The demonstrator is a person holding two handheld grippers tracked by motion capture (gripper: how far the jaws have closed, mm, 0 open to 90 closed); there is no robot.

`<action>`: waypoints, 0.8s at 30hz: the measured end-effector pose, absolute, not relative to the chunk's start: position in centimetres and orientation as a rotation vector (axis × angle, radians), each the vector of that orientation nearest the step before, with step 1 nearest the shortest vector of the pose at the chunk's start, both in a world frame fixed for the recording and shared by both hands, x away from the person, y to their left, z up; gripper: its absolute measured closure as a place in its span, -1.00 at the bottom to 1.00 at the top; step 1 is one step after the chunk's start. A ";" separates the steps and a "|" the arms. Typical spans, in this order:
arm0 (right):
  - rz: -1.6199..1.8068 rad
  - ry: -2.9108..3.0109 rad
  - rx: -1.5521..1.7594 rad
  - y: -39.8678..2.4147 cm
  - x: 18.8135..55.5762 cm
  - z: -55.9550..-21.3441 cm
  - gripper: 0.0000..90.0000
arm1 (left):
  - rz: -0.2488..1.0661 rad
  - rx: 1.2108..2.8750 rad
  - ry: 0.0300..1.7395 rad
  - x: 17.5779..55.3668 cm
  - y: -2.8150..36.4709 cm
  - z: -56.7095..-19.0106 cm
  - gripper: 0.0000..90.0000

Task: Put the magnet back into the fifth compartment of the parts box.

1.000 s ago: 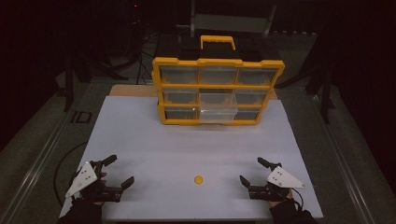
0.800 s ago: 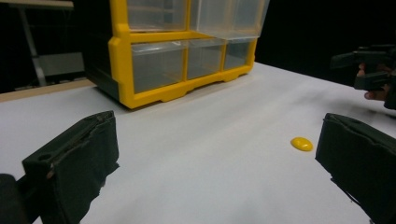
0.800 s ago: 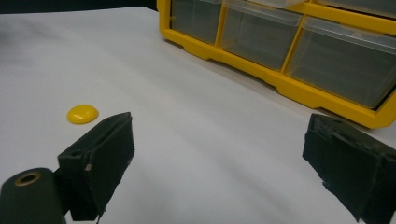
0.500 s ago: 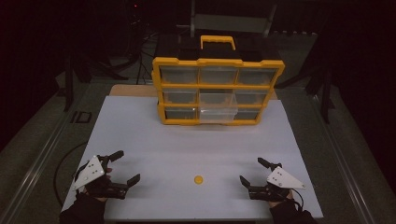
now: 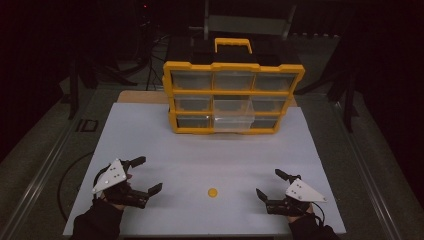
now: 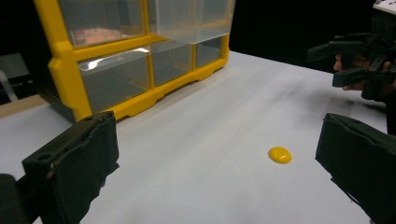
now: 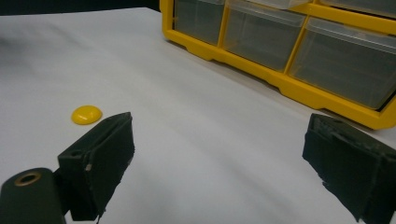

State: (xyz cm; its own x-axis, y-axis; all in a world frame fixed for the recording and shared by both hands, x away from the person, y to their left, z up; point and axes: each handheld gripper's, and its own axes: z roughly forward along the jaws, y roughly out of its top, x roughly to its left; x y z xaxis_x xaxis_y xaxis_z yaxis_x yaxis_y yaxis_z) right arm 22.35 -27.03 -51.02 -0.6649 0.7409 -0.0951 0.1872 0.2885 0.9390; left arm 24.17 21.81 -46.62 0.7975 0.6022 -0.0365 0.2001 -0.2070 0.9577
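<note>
White table [image 5: 200,150], dark room — yellow button [image 5: 213,192], yellow organizer [image 5: 232,92]

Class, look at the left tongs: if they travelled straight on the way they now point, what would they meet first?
Probably nothing at first: the left tongs, jaws open, point across bare white table. The yellow disc lies slightly right of that line; farther on stands the drawer cabinet, though depth is uncertain.
</note>
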 end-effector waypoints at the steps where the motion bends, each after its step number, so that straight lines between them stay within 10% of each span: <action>1: 1.376 2.038 0.827 -27.0 22.3 -51.0 -0.80 | 0.403 1.784 0.615 24.3 21.4 -46.6 -1.00; 24: 1.375 2.048 0.823 -27.0 22.4 -51.1 -0.80 | 0.308 1.849 0.549 25.7 17.0 -45.7 -1.00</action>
State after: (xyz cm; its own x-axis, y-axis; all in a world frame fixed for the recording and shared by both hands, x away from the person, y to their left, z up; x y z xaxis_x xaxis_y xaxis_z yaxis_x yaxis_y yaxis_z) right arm 22.35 -26.96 -51.08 -0.6710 0.7353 -0.0952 0.1904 0.2950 0.9364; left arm 25.71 16.97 -45.71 0.8573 0.5118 -0.0556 0.2187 -0.2644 0.9393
